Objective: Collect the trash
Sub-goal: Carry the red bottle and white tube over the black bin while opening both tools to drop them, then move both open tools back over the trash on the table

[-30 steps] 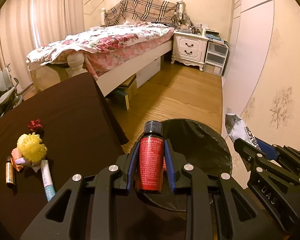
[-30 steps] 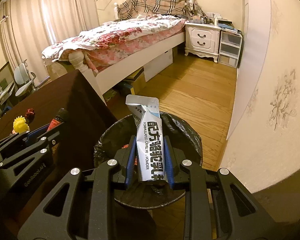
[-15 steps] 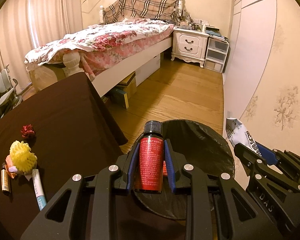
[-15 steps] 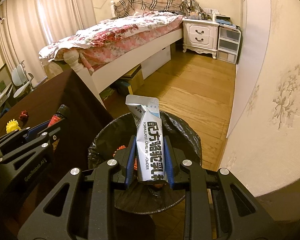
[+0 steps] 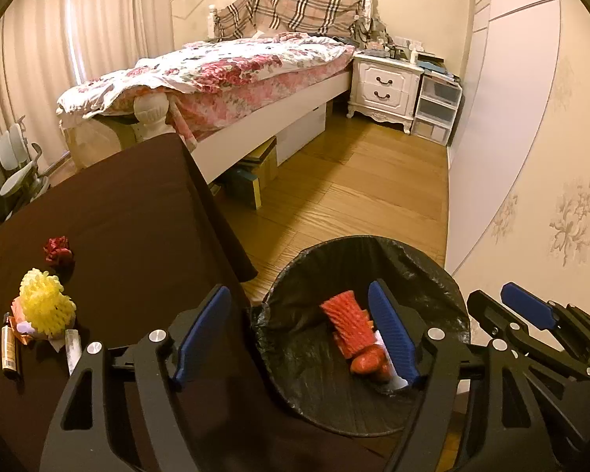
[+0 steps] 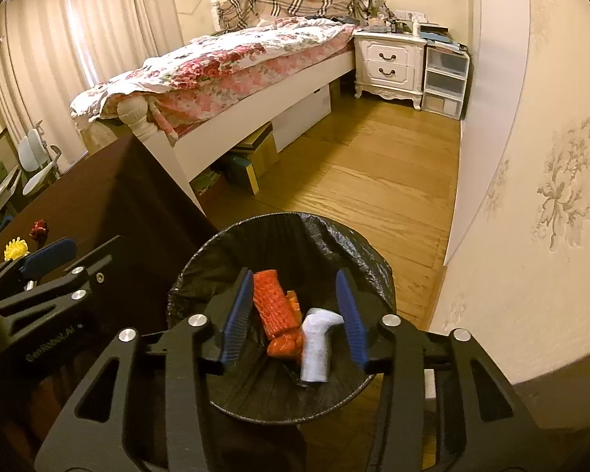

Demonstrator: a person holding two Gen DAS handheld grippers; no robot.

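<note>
Both grippers are positioned above the trash bin [image 6: 295,228], which is lined with a black bag and stands on the wooden floor [image 6: 354,181] between the dark table [image 5: 118,216] and the wall. The jaws of the left gripper [image 5: 301,334] have just been opening and are now spread wide; nothing is held between its blue pads [image 5: 204,330]. The jaws of the right gripper [image 6: 295,314] have likewise just been opening and stand apart; nothing is gripped by them.

The white packet [image 6: 316,348] is seen inside the bin, lying on the bag bottom beside an orange-red mesh sleeve [image 6: 273,303] and a reddish item [image 6: 285,348] whose identity cannot be determined. In the left wrist view the same mesh sleeve [image 5: 348,322] is visible, with the white packet mostly hidden behind the right-hand pad.

Further trash is located on the table, well apart from the bin: a yellow foam net [image 5: 45,306], a dark red crumpled wrapper [image 5: 58,251], a small brown tube [image 5: 8,348] and a white tube [image 5: 72,348], grouped near the table's left edge in the left wrist view.

A bed [image 5: 224,74] and a white nightstand [image 5: 385,86] are situated in the background
</note>
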